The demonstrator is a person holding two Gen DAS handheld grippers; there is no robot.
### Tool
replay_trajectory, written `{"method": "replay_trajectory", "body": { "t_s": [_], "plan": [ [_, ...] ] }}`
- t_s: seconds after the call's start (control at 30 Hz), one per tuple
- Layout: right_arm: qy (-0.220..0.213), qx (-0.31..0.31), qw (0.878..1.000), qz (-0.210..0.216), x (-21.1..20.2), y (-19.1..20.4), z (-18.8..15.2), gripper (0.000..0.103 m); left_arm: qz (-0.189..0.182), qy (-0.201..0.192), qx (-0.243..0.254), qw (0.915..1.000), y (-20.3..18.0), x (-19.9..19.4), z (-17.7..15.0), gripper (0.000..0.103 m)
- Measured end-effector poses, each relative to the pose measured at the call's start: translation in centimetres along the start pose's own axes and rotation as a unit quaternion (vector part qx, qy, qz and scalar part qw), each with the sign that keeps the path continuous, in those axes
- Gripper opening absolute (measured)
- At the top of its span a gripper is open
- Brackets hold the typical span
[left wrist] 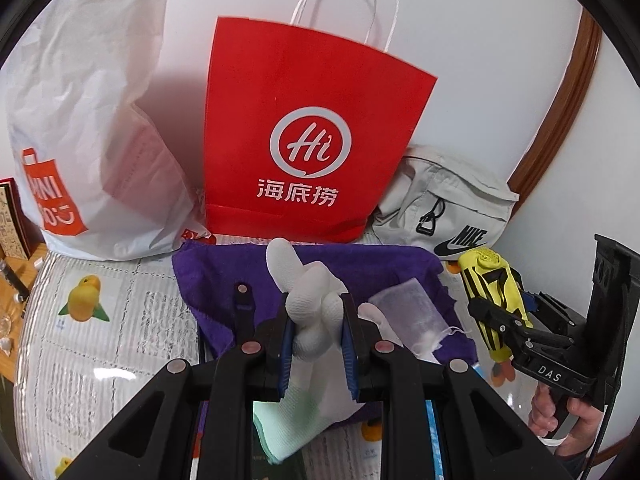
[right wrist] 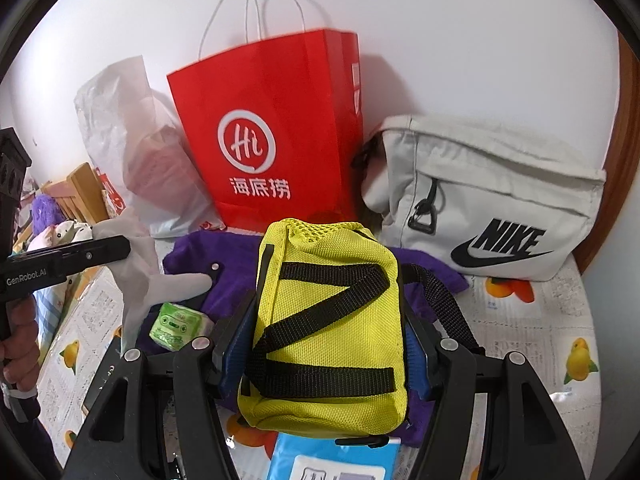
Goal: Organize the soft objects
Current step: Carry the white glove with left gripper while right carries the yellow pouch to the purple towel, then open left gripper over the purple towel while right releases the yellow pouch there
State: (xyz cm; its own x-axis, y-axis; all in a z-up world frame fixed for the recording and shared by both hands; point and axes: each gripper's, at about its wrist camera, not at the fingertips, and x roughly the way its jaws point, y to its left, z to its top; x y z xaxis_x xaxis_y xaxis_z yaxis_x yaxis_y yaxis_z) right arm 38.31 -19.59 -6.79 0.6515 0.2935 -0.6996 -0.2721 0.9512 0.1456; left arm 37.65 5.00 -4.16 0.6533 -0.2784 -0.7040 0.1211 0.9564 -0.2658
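Two grasps hold: left tongs [left wrist: 316, 332] pinch the white glove [left wrist: 310, 300], right tongs [right wrist: 328, 344] clamp the yellow pouch [right wrist: 326, 328]. Next, probably, into the red bag [left wrist: 308, 132] at twelve o'clock.

A home room: shopping bags [left wrist: 316, 132] against a white wall, fruit-print table cover [left wrist: 100, 320], wooden chair [right wrist: 82, 192].

A white textured glove [left wrist: 316, 312] stands upright, its fingers pointing up and its cuff hanging down, above the purple cloth [left wrist: 224, 280] spread flat on the near table. To its right, a yellow mesh pouch [right wrist: 328, 328] with black straps is held upright, mesh top far.
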Motion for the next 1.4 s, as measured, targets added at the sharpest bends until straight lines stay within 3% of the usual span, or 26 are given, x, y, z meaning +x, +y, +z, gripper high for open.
{"method": "replay_trajectory", "body": {
  "t_s": [0.5,0.73,1.0,1.2,1.27,1.4],
  "plan": [
    [0.046,-0.006,0.999,0.007,6.1,-1.2,0.2,0.063,0.005,0.023,0.008,0.9997,1.1,5.7,2.4,0.02],
    [0.074,0.001,0.997,0.005,8.3,-1.9,-0.3,0.064,0.007,0.054,0.005,0.9985,1.6,8.8,1.9,0.02],
    [0.103,0.006,0.995,0.009,10.3,-2.1,-1.0,0.065,0.017,0.065,-0.002,0.9977,2.1,9.8,1.4,0.023],
    [0.117,0.004,0.993,0.021,10.8,-2.1,-1.2,0.07,0.036,0.065,0.007,0.9972,2.1,9.7,1.1,0.048],
    [0.12,0.001,0.993,0.014,11.0,-1.9,-1.2,0.072,0.042,0.065,0.006,0.997,2.2,9.5,1.1,0.049],
    [0.111,-0.005,0.994,0.007,10.7,-1.5,-1.0,0.085,0.05,0.062,0.008,0.9968,2.3,8.4,1.1,0.053]
  ]
}}
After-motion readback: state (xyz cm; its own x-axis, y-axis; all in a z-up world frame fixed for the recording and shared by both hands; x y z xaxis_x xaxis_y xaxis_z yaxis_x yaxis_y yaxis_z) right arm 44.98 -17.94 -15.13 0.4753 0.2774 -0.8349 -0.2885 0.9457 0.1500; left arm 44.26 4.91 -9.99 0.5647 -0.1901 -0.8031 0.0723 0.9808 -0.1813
